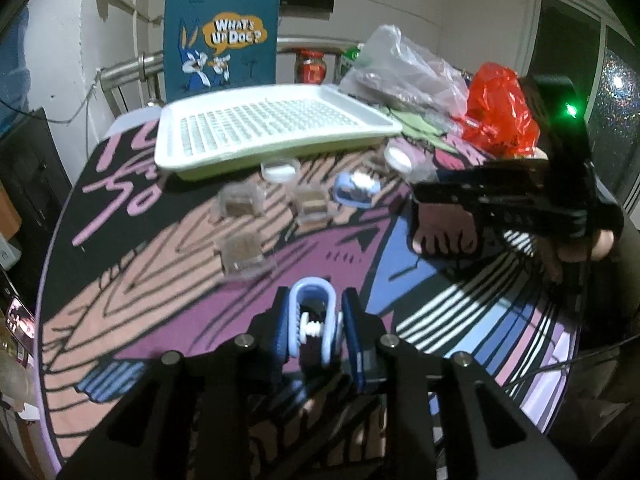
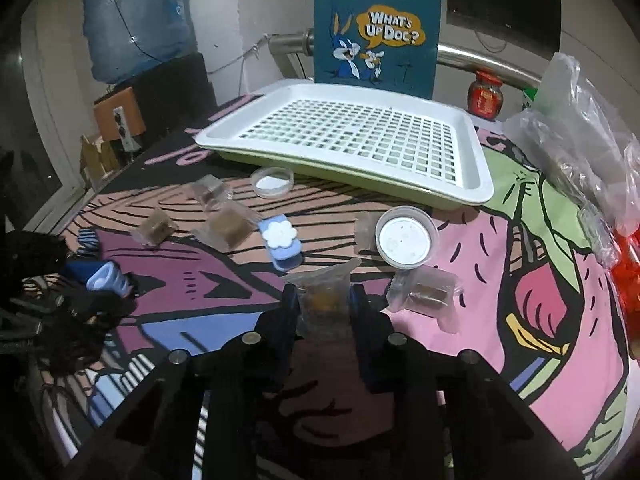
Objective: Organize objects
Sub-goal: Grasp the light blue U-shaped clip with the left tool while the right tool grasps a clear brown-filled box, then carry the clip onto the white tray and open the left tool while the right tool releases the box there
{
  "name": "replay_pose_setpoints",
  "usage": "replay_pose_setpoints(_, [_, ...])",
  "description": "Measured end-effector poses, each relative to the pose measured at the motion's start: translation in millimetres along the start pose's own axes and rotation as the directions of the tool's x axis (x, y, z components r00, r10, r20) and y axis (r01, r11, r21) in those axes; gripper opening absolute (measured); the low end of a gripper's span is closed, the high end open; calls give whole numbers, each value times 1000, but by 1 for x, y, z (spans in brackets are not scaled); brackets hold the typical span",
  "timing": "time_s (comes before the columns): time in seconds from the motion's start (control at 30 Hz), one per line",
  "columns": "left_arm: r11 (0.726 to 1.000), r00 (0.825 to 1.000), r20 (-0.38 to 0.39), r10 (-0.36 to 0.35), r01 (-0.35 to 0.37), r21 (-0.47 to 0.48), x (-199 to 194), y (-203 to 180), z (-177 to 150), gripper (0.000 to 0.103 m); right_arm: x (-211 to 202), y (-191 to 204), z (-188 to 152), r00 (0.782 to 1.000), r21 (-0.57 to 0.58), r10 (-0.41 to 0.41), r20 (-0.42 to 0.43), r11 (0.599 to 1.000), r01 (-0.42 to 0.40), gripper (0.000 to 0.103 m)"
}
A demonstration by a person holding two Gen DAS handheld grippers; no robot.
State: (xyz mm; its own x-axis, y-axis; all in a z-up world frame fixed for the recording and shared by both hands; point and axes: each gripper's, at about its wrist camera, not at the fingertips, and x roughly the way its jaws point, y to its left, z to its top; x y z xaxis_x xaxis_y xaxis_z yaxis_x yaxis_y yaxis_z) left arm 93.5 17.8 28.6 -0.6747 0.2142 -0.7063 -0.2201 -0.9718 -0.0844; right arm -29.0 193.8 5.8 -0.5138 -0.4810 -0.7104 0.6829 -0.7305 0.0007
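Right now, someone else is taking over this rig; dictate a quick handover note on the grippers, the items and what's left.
Left gripper: shut on a blue clip, low over the table.
Right gripper: shut on a wrapped snack, also low over the table.
Tray: nothing in it yet, so nothing sorted.
Loose on the table: second blue clip, two round tubs, and four other wrapped snacks.
Left to do: probably put both held items in the tray, then fetch the rest.
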Motion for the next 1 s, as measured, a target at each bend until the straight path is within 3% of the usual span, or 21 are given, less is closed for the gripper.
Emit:
replay_pose_setpoints(0.47, [998, 990, 138, 10, -19, 66, -26, -6, 54, 25, -56, 13, 33, 988, -54, 24, 155, 998, -16, 25])
replay_pose_setpoints(0.73, [998, 979, 202, 10, -23, 58, -24, -1, 93, 25, -76, 11, 63, 972, -60, 41, 229, 998, -28, 25])
replay_pose_setpoints(1.0, [1000, 976, 216, -6, 3, 14, -7, 8, 123, 25, -72, 4, 88, 965, -29, 66, 255, 998, -60, 25])
